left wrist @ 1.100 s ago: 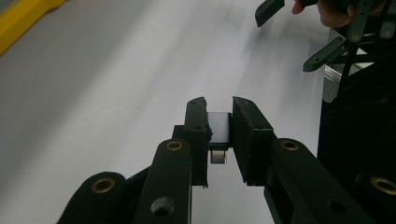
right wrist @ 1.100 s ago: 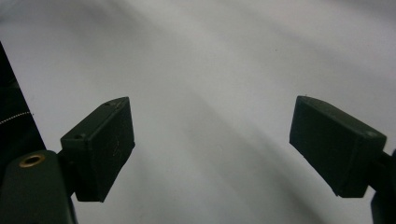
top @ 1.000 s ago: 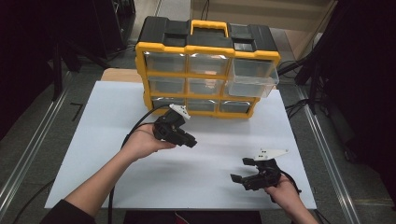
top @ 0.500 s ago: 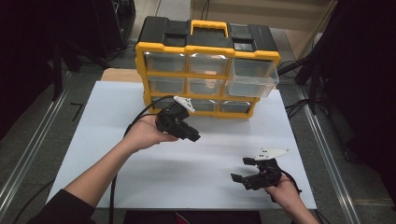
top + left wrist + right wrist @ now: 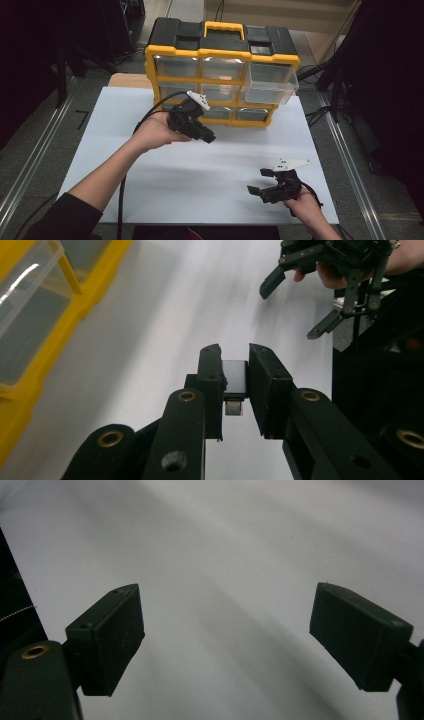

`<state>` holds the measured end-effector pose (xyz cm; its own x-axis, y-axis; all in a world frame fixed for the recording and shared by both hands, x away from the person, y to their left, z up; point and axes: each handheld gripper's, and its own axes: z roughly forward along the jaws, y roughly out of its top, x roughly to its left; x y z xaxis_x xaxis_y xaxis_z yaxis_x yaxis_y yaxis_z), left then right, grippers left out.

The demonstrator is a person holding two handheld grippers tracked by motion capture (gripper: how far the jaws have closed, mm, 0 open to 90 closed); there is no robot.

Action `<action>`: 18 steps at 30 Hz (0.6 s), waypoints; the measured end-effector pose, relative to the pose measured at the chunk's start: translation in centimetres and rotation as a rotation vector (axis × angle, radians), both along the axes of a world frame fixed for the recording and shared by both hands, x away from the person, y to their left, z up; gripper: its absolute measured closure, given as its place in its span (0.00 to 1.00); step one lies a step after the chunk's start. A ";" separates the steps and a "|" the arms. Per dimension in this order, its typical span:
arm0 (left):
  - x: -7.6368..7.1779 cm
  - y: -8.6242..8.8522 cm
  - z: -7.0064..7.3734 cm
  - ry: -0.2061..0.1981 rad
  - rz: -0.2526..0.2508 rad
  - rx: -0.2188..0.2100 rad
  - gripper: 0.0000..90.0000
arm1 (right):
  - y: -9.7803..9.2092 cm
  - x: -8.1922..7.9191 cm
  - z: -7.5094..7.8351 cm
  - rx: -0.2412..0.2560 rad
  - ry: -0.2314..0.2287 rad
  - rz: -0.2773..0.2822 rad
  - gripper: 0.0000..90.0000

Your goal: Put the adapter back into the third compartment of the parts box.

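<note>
Two grippers work over my white counter. At left, the left gripper hangs above the counter in front of the yellow drawer cabinet, its jaws clamped on a small dark block. At right, near the counter's front edge, the right gripper rests with jaws spread wide, holding nothing.
</note>
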<state>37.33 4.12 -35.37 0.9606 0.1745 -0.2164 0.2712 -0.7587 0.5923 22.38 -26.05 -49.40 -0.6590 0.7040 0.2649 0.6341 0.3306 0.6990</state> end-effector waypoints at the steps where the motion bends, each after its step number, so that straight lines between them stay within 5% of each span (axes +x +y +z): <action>1: 0.1 0.0 0.2 0.002 -0.005 0.000 0.86 | 0.0 0.0 0.0 -0.002 -0.001 -0.001 0.14; 9: 0.5 -0.4 1.7 -0.007 -0.024 -0.004 0.86 | 0.0 0.1 0.0 0.002 0.000 0.003 0.14; 13: 1.0 -0.7 2.3 0.031 -0.041 -0.051 0.86 | 0.0 0.1 0.0 0.003 -0.002 0.002 0.14; 18: 1.4 -1.1 3.4 0.001 -0.039 -0.026 0.86 | -0.1 0.1 0.1 0.011 0.000 -0.004 0.14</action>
<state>38.75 2.98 -32.01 0.9663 0.1308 -0.2218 0.2424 -0.7529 0.6119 22.46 -26.13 -49.33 -0.6564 0.7033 0.2728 0.6353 0.3204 0.7026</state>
